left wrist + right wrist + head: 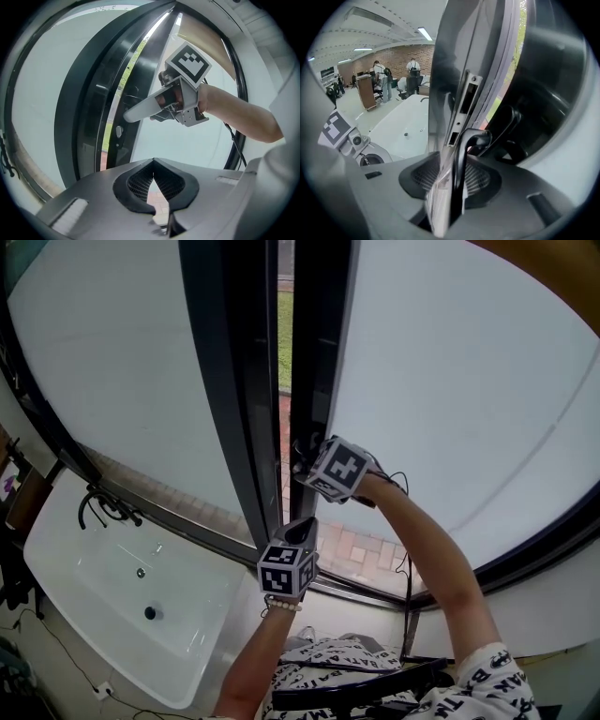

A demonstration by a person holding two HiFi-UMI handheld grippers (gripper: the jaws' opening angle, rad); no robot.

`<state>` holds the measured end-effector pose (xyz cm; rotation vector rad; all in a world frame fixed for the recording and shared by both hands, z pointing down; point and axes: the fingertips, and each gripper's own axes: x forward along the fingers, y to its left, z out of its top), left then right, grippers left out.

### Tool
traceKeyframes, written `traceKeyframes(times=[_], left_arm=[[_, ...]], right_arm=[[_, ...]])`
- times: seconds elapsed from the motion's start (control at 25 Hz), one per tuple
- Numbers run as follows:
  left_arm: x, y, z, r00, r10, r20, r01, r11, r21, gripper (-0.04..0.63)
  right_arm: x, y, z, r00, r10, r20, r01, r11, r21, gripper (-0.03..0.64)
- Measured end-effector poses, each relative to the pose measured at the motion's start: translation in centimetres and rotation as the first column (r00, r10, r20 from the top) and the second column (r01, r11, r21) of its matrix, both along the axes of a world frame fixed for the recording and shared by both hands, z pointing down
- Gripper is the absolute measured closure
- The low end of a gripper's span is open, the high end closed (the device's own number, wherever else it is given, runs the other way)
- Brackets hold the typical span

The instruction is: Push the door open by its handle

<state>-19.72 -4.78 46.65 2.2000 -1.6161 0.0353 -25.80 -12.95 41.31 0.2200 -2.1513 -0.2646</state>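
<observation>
Two frosted glass doors in dark frames meet ahead of me, the right door (450, 381) standing slightly ajar. Its black lever handle (474, 138) curves down beside the latch plate (464, 105) on the door's edge. My right gripper (458, 180) has that handle running down between its pads and is shut on it; from the head view it (304, 463) sits against the right door's frame (321, 352). My left gripper (301, 525) hangs lower, by the foot of the gap, shut with nothing in it (153, 164). Its view shows the right gripper's white finger (140, 109) reaching to the frame.
Through the narrow gap (284, 334) between the doors I see grass and brick paving. A white bathtub (56, 521) with a black tap (98, 507) stands at the lower left. A black cable (408, 568) hangs by the right arm. People stand far back in the room (379, 75).
</observation>
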Motion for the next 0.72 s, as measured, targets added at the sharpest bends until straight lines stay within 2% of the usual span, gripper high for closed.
traceKeyframes(times=[0.04,0.16,0.24,0.52,0.72], left_arm=[[0.0,-0.1,0.1,1.0,0.002,-0.003,-0.002,1.0,-0.003,0.611],[0.1,-0.6,0.7,1.0,0.01,-0.007,-0.01,1.0,-0.012,0.611],[0.2,-0.8,0.9,1.0,0.014,-0.016,-0.015,1.0,-0.015,0.611],[0.8,-2.0,1.4,0.999,0.037,-0.024,-0.038,0.999,-0.036,0.61],[1.5,-4.2,2.7,0.999,0.044,-0.017,-0.044,0.997,-0.06,0.61]], right_arm=[[-0.1,-0.1,0.0,1.0,0.0,0.001,0.0,1.0,-0.004,0.496],[0.0,-0.2,-0.1,1.0,0.01,0.016,-0.01,1.0,-0.015,0.53],[-0.1,-0.4,-0.3,0.999,0.014,0.029,-0.014,1.0,-0.007,0.58],[-0.8,-0.2,-0.4,0.994,-0.015,0.111,0.026,0.994,-0.105,0.581],[-1.0,-2.4,0.6,0.989,-0.006,0.148,0.026,0.991,-0.132,0.584]])
